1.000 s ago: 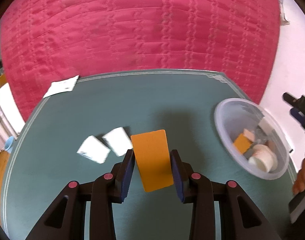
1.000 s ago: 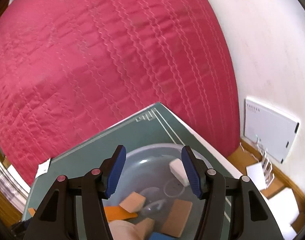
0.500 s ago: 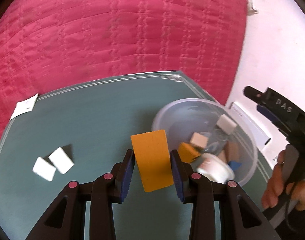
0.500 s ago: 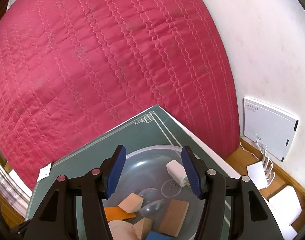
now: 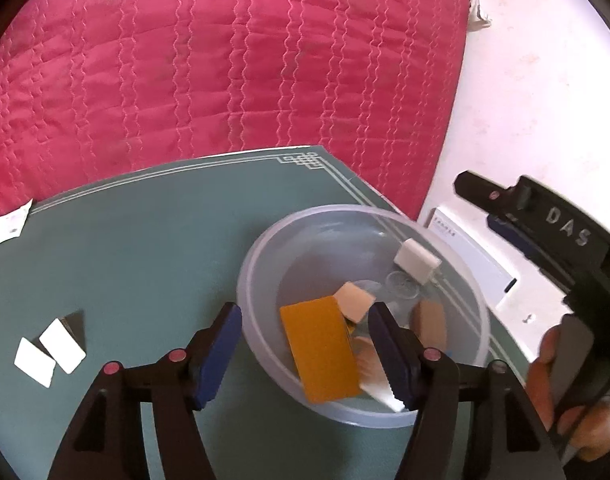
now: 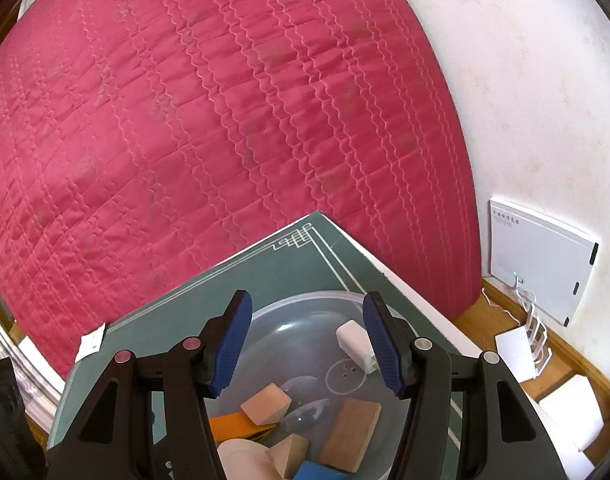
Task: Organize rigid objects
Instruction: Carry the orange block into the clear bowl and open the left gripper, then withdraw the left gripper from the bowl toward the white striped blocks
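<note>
orange card [image 5: 320, 354] sits between my left gripper's [image 5: 305, 354] fingers, which are spread wide and clear of it on both sides; it lies tilted over the near rim of the clear bowl [image 5: 265, 264]. whether it rests on the contents or is falling, i cannot tell. my right gripper [image 6: 305, 344] is released too, empty, hovering above the same bowl. inside: a white block [image 6: 355, 344], tan wooden blocks [image 6: 265, 404], a blue piece [image 6: 317, 472]. two white cards [image 5: 49, 351] lie on the green mat [image 5: 145, 260], well apart from the bowl.

The right gripper [image 6: 304, 346], jaws apart, hangs over the clear bowl [image 6: 305, 298] of blocks.
</note>
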